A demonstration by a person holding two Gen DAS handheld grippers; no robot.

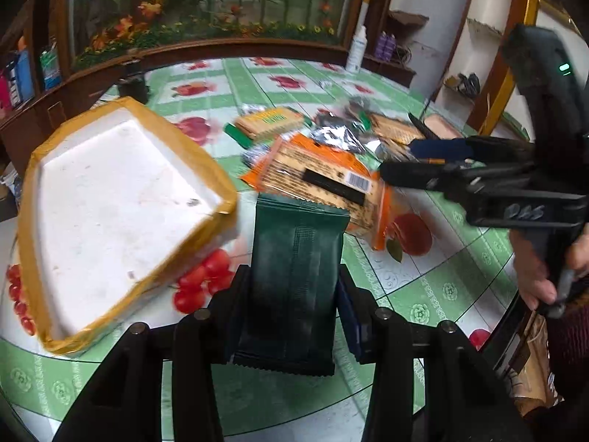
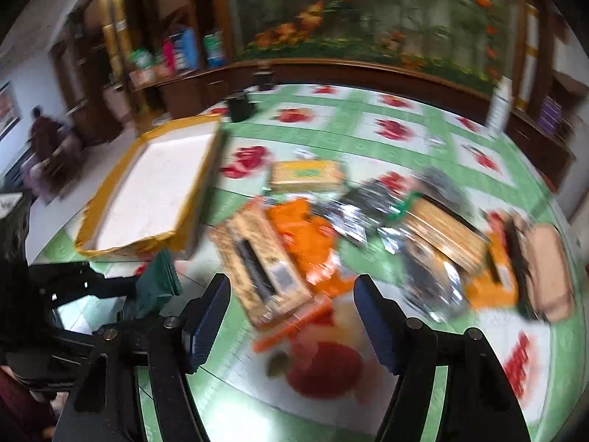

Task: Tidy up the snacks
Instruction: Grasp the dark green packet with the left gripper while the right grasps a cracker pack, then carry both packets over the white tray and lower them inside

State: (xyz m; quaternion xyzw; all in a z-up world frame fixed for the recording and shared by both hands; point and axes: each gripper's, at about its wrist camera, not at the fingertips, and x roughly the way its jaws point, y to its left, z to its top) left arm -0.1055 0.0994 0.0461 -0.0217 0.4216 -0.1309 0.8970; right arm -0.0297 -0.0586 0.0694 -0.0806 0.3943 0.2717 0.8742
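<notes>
My left gripper (image 1: 294, 294) has its jaws clamped on a dark green packet (image 1: 296, 276), a flat foil-looking wrapper with crimped zigzag ends and a seam down the middle. It's held up off the surface (image 1: 441, 287), a glossy green-and-white checked cloth with red fruit prints. Just left of it sits the foam tray (image 1: 121, 199): white, squarish, rim wrapped in yellow-brown tape.

My right gripper (image 2: 292, 313) hangs with its jaws apart and nothing between them, above the orange cracker pack (image 2: 265, 261), a see-through wrapper with a barcode label.

Beyond that there's a pile of snacks (image 1: 331, 132): crinkly silver foil, more biscuit packs, a green-ended one. The right view is badly smeared, so I can't read labels or separate the pile properly. The packet's lower end is cut off behind my fingers.
</notes>
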